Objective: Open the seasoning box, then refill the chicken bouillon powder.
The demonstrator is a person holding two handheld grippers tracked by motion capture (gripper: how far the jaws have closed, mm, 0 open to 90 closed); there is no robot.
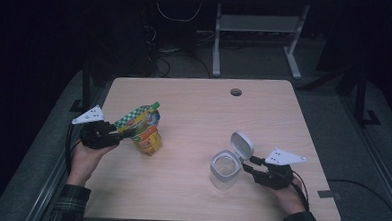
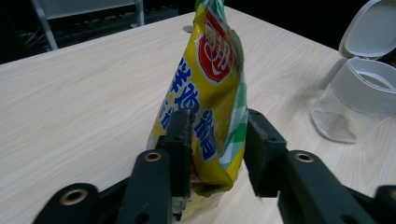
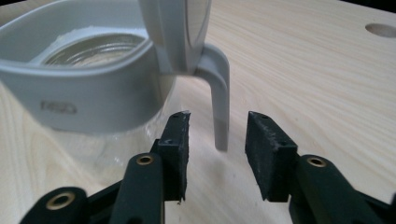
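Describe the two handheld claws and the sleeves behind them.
Both the left claw and right claw are black, two-jawed tools, each topped by a pale grey three-cornered plate with small holes. Brass-coloured rivets sit on the jaw arms. A black cable trails from each. The sleeves are dark plaid.

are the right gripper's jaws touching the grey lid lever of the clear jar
Apart: the right gripper view shows the right gripper open, bare table between each pad and the lever.
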